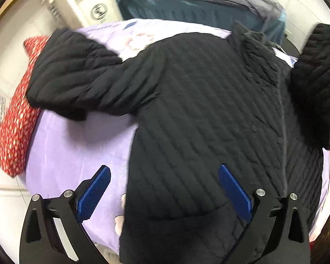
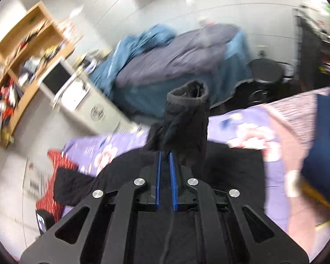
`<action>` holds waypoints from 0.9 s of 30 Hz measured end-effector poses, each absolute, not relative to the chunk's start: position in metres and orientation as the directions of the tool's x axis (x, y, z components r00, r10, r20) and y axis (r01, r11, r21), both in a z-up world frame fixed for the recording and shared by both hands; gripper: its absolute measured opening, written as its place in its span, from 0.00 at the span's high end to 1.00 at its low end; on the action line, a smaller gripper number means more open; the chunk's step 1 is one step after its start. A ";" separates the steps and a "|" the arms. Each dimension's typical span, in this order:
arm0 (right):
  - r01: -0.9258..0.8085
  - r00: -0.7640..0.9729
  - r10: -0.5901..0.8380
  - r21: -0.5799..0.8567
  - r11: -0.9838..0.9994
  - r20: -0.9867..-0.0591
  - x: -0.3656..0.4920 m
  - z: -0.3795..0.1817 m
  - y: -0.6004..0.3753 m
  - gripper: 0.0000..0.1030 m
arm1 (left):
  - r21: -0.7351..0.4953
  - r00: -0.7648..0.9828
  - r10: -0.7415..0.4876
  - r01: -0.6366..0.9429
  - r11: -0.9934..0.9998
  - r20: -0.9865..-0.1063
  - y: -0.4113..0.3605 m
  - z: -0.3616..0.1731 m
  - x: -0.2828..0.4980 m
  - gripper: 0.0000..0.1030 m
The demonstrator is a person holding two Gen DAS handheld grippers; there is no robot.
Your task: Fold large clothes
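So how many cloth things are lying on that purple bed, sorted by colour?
Black: 1, the quilted jacket, its sleeve pinched by the right gripper
Red: 1, the dotted pillow
Total: 2, lying on the purple sheet

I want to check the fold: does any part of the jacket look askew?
Yes. The left sleeve of the black quilted jacket lies bunched over the red dotted cushion, off the purple bedsheet; the right claw holds the other sleeve up.
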State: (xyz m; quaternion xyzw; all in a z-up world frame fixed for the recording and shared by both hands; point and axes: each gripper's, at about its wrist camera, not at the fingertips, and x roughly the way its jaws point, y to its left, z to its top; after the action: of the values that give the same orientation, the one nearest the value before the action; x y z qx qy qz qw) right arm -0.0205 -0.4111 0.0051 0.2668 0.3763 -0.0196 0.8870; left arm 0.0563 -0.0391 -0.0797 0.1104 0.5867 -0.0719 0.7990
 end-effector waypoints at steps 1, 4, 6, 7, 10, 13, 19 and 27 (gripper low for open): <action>0.217 0.702 0.175 0.442 0.871 -0.691 -0.012 -0.001 -0.397 0.92 | 0.088 0.297 0.020 0.218 0.972 -0.955 -0.029 -0.082 0.058 0.06; 0.137 0.645 0.217 0.390 0.911 -0.733 0.014 -0.022 -0.348 0.92 | 0.086 0.288 0.039 0.154 0.984 -0.957 -0.004 -0.086 0.062 0.06; 0.116 0.616 0.232 0.378 0.919 -0.753 0.026 -0.038 -0.327 0.92 | 0.084 0.282 0.047 0.121 0.989 -0.958 0.010 -0.088 0.063 0.06; 0.112 0.600 0.245 0.383 0.917 -0.762 0.033 -0.046 -0.319 0.92 | 0.083 0.280 0.050 0.110 0.990 -0.959 0.015 -0.089 0.064 0.06; 0.110 0.556 0.271 0.393 0.913 -0.786 0.046 -0.067 -0.297 0.92 | 0.083 0.266 0.060 0.076 0.994 -0.962 0.030 -0.095 0.063 0.06; 0.093 0.480 0.305 0.393 0.915 -0.823 0.059 -0.091 -0.275 0.92 | 0.080 0.243 0.063 0.061 0.995 -0.968 0.038 -0.103 0.064 0.06; 0.180 0.227 0.385 0.427 0.886 -0.895 0.061 -0.169 -0.249 0.54 | 0.068 0.235 0.043 0.097 0.993 -0.971 0.029 -0.108 0.066 0.06; 0.378 0.254 0.431 0.500 0.780 -0.866 0.018 -0.193 -0.286 0.26 | 0.053 0.208 0.012 0.189 0.981 -0.978 0.001 -0.118 0.080 0.06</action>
State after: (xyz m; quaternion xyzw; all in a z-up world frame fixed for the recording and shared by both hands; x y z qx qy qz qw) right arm 0.0177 -0.2862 -0.1928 0.3315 0.6104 0.0187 0.7192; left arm 0.0796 0.0014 -0.1182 0.0804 0.6269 -0.0571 0.7729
